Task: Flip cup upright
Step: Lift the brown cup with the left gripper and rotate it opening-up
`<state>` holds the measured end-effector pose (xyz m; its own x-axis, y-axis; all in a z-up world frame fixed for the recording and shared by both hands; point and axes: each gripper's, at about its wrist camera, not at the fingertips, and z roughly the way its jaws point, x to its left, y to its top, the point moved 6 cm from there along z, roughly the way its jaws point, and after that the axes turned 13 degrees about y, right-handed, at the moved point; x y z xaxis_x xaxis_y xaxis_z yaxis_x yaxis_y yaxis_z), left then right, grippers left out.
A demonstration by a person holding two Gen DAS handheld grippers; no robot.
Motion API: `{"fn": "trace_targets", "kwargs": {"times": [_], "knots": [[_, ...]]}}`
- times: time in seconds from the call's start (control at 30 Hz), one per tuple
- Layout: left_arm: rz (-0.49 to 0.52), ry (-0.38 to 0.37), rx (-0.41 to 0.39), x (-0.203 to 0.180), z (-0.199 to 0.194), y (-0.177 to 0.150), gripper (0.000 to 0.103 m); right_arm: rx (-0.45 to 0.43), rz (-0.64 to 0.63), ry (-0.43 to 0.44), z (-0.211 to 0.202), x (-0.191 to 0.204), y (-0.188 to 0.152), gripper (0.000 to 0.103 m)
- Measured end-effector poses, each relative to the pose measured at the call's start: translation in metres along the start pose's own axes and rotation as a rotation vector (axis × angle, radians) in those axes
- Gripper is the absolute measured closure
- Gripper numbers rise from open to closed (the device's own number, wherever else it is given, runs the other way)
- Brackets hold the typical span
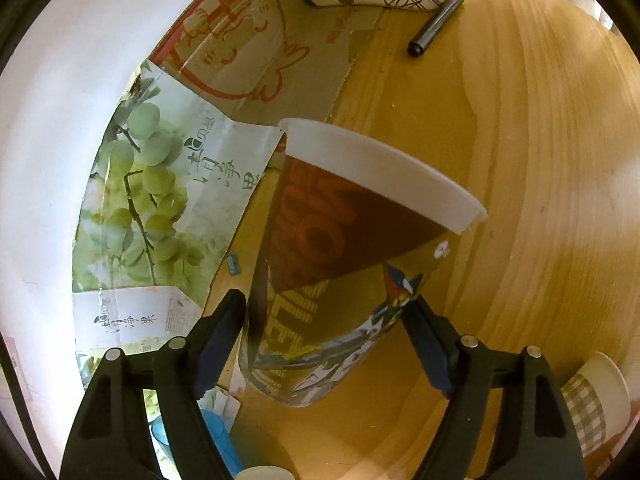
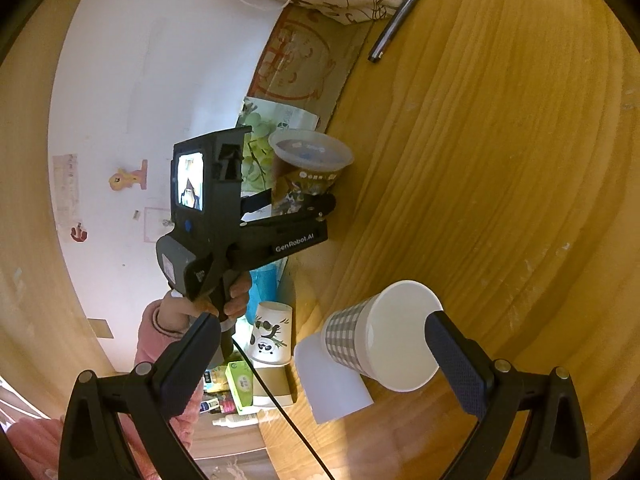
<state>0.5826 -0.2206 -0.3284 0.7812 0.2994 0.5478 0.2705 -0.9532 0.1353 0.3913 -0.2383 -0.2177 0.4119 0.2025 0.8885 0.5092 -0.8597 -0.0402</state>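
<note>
While the left gripper [image 1: 326, 320] clasps the printed cup [image 1: 344, 264] mid-frame, only the right wrist view shows the right gripper [image 2: 324, 344] spread wide around a tipped checked cup [image 2: 380, 336], lower centre.

A dark pen [image 1: 436, 24] lies on the wooden table [image 1: 540, 160] near flattened cardboard [image 1: 248, 48] and a grape-printed carton [image 1: 152, 184].

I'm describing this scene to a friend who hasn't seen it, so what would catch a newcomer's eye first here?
First, the tall printed cup, rim up and tilted, gripped low on its body by the left hand-held gripper above the wooden table. Next, in the right wrist view, the checked paper cup lying on its side, its open mouth between the spread fingers of the right hand-held gripper.
</note>
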Motion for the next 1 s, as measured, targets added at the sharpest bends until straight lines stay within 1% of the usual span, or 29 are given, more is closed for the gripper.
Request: {"fn": "trace_targets", "kwargs": {"times": [0.13,0.33,0.5,0.6,0.73,0.83,1.0], "knots": [[0.001,0.009,-0.016,-0.003,-0.007,0.0,0.027,-0.005,-0.01,0.002,-0.005,0.002,-0.001,0.001],[-0.003,0.018,-0.065,-0.006,-0.034,-0.008,0.03,-0.013,-0.025,0.009,-0.013,0.006,-0.006,0.001],[-0.049,0.008,-0.095,-0.005,-0.056,-0.012,0.032,-0.019,-0.037,0.015,-0.023,0.01,-0.011,0.001],[-0.072,0.019,-0.098,-0.003,-0.07,-0.016,0.032,-0.021,-0.051,0.022,-0.03,0.013,-0.015,0.001],[-0.11,0.012,-0.095,-0.002,-0.086,-0.018,0.032,-0.019,-0.064,0.03,-0.038,0.018,-0.019,0.001],[-0.147,0.013,-0.089,0.002,-0.099,-0.025,0.032,-0.013,-0.076,0.033,-0.045,0.022,-0.024,0.001],[-0.234,-0.012,-0.084,0.003,-0.135,-0.048,0.032,0.001,-0.091,0.063,-0.058,0.031,-0.032,0.001]]}}
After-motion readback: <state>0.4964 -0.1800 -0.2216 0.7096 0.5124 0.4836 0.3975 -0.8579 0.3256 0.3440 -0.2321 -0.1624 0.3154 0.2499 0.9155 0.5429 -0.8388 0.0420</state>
